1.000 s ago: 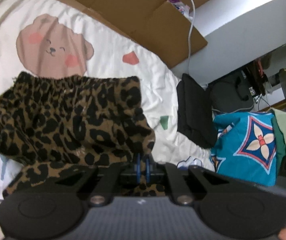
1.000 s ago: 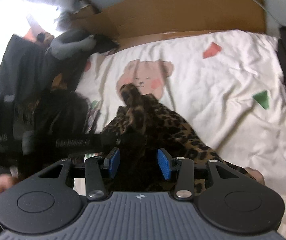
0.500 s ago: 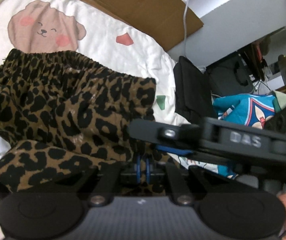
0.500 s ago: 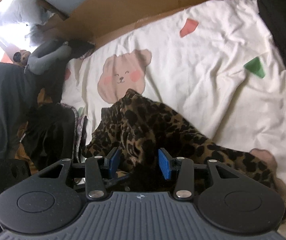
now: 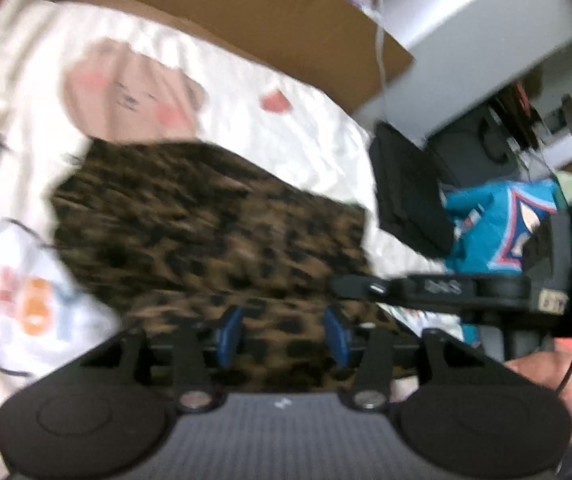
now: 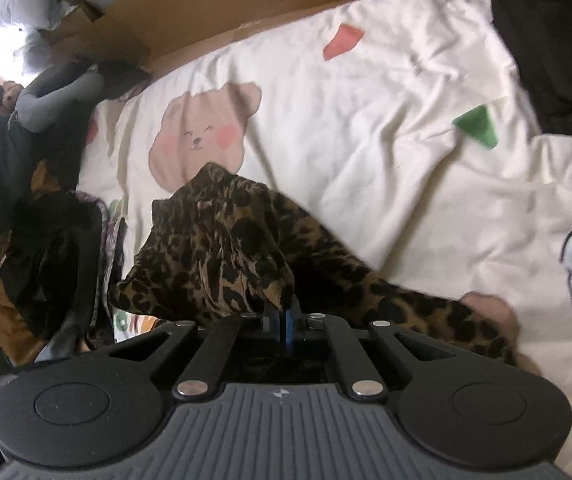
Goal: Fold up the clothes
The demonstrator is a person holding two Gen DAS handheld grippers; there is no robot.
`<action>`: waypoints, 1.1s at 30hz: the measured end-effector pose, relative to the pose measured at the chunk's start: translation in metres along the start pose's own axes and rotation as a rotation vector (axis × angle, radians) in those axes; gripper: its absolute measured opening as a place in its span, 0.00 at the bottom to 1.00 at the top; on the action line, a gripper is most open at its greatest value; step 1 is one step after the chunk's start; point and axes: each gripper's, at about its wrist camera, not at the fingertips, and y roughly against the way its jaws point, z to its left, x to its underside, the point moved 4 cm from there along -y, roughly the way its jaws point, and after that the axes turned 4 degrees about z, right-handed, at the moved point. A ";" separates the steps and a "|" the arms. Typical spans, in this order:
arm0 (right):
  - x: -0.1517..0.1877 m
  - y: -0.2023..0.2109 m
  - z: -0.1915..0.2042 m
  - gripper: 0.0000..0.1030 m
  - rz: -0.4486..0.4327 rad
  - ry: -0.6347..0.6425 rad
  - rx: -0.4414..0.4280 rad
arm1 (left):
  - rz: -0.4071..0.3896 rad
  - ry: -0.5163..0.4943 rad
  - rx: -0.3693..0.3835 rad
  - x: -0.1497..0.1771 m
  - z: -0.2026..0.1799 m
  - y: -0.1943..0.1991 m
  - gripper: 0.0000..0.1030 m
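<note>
nearest the right wrist camera, the right gripper (image 6: 286, 316) has its fingers pressed together on a bunched fold of the leopard-print garment (image 6: 221, 256); they have just been closing, and the cloth stands up in a soft peak right where the fingers meet. nearest the left wrist camera, the left gripper (image 5: 283, 334) has its fingers spread, having just been opening; the leopard cloth (image 5: 213, 236) lies between and under them, but the pads do not press on it. that view is blurred, so finer contact is hard to read. the right gripper's black body (image 5: 446, 290) reaches in from the right of that view, with part of a hand (image 5: 566, 384) below it.

the garment lies on the bed's cream sheet (image 6: 386, 120), printed with a bear (image 6: 201, 132), spread out to the left and trailing a narrow strip toward the near right. it looks thin, light and floppy: it should drape and crease wherever it is lifted, slide easily over the sheet, and need no care against breakage. a single pinch will only raise a tent of cloth, so i judge a corner or the gathered edge at its far side to be the better hold, with two holds apart to keep an edge straight for a fold.

farther off, a dark folded cloth (image 5: 406, 196) and a teal patterned one (image 5: 486, 220) sit at the bed's right edge, and brown cardboard (image 6: 286, 4) lines the far side.
</note>
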 end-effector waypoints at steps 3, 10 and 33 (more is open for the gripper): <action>-0.002 0.010 -0.003 0.00 -0.015 0.019 0.009 | -0.045 0.053 -0.044 -0.010 0.026 0.018 0.48; 0.003 0.026 0.000 0.00 -0.037 0.074 0.016 | -0.121 0.104 -0.180 -0.035 0.064 0.037 0.53; 0.001 0.034 0.000 0.45 -0.100 0.013 -0.046 | -0.029 0.156 -0.280 -0.075 0.136 -0.037 0.52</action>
